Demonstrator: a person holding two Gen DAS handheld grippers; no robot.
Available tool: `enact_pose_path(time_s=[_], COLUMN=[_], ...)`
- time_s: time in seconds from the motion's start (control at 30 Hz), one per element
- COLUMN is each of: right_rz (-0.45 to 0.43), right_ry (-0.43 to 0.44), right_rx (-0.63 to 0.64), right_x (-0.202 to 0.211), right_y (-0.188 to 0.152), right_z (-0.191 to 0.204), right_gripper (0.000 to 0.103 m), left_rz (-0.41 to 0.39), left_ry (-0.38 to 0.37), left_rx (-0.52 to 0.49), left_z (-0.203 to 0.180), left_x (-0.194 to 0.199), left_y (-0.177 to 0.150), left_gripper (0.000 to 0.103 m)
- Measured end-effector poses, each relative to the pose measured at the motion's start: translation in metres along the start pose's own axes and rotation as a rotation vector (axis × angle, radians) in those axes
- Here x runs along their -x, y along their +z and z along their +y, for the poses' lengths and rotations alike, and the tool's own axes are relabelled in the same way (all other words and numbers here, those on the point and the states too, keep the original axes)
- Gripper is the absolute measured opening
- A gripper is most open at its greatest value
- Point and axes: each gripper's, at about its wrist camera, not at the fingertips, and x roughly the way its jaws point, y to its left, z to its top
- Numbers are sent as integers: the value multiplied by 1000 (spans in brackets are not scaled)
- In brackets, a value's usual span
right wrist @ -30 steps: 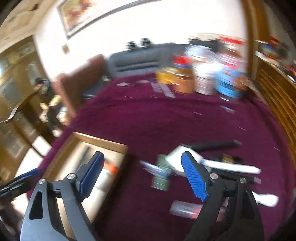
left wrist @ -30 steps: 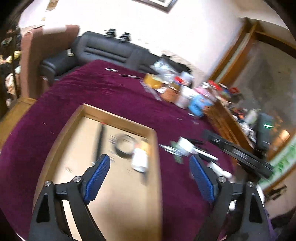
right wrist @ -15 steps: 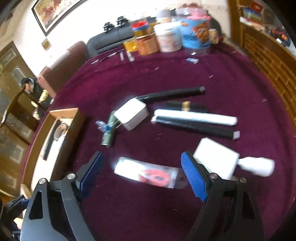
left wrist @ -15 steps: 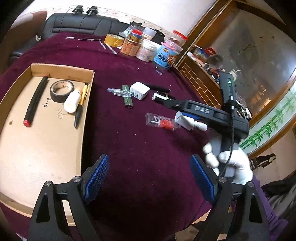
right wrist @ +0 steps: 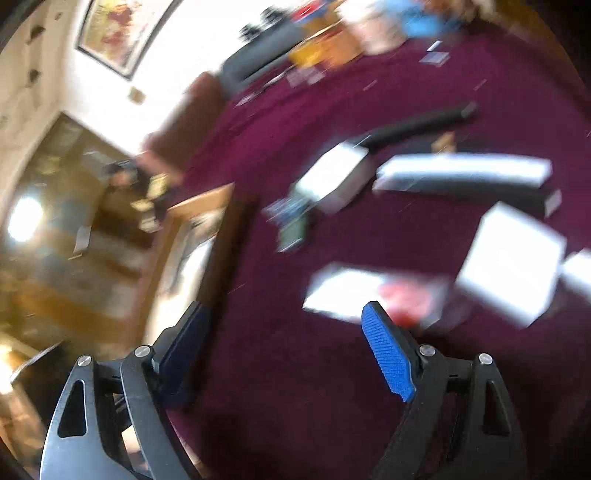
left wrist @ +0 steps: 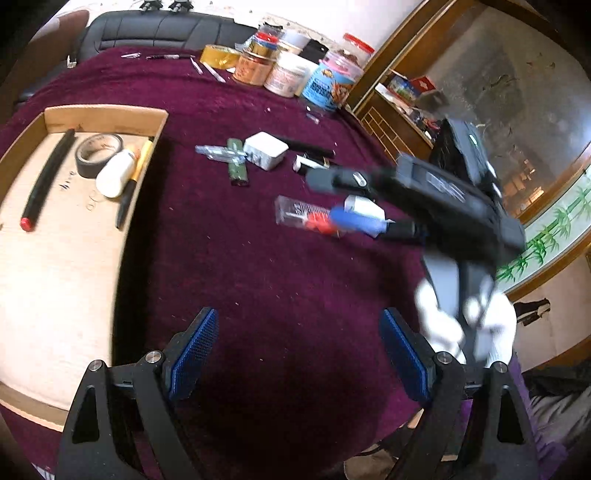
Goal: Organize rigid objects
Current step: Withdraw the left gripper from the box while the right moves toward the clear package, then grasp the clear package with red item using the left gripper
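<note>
A cardboard tray (left wrist: 103,117) on the maroon cloth holds a black stick, a tape roll (left wrist: 96,153), a white bottle (left wrist: 115,173) and a pen. Loose on the cloth lie a clear packet with a red part (left wrist: 304,217), a white charger block (left wrist: 266,150), a green item (left wrist: 237,168) and black and white bars (right wrist: 465,172). My left gripper (left wrist: 297,354) is open and empty over bare cloth at the near edge. My right gripper (right wrist: 288,339) is open and empty, low over the clear packet (right wrist: 354,291); it shows in the left wrist view (left wrist: 354,199). The right wrist view is blurred.
Jars and tubs (left wrist: 291,74) and a yellow tape roll (left wrist: 219,55) stand at the table's far side. A black sofa (left wrist: 155,31) lies beyond. A wooden cabinet (left wrist: 399,122) stands to the right. A white flat box (right wrist: 513,262) lies right of the packet.
My right gripper has dropped and swung toward the clear packet, blurring its view. My left gripper has pulled back a little; the tray and loose items lie as before.
</note>
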Motion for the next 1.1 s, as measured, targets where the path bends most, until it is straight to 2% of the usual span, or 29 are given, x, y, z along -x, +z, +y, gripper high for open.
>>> enact_pose_path(time_s=[0.07, 0.17, 0.23, 0.27, 0.4, 0.43, 0.6, 0.7, 0.73, 0.8, 0.83, 0.9, 1.0, 1.1], right_rz=[-7, 70, 81, 104, 250, 265, 113, 18, -6, -44, -53, -72, -89, -115], right_ry=[-95, -123, -125, -78, 238, 262, 136, 97, 72, 36, 32, 29, 5, -15], right_rx=[26, 5, -26, -63, -252, -253, -185, -187, -186, -198, -206, -235, -250, -263], right_x=[-9, -29, -27, -25, -29, -30, 8, 43, 51, 65, 69, 80, 87, 99], right_y=[12, 14, 8, 2, -35, -40, -44, -45, -47, -48, -50, -58, -59, -59], right_z=[-5, -11, -10, -10, -15, -13, -23, -40, -44, -52, -55, -65, -72, -80], right_gripper=[86, 87, 87, 87, 87, 87, 87, 87, 87, 87, 87, 87, 87, 87], left_rz=[13, 20, 19, 18, 26, 36, 40, 9, -11, -33, -40, -11, 108, 153], left_ry=[-10, -6, -4, -2, 0, -9, 13, 87, 115, 153, 165, 156, 157, 223], left_rx=[-5, -18, -15, -11, 11, 17, -1, -108, -172, -345, -480, -626, -685, -717], left_z=[-5, -9, -7, -5, 2, 2, 1, -11, -19, -40, -54, -69, -74, -76], left_x=[-3, -4, -2, -1, -6, -9, -13, -11, -11, -19, -29, -51, -89, -115], left_y=[-3, -6, -7, -7, -4, -4, 1, 13, 19, 28, 31, 32, 36, 33], left_gripper=[84, 84, 84, 84, 84, 84, 84, 84, 84, 84, 84, 84, 84, 84])
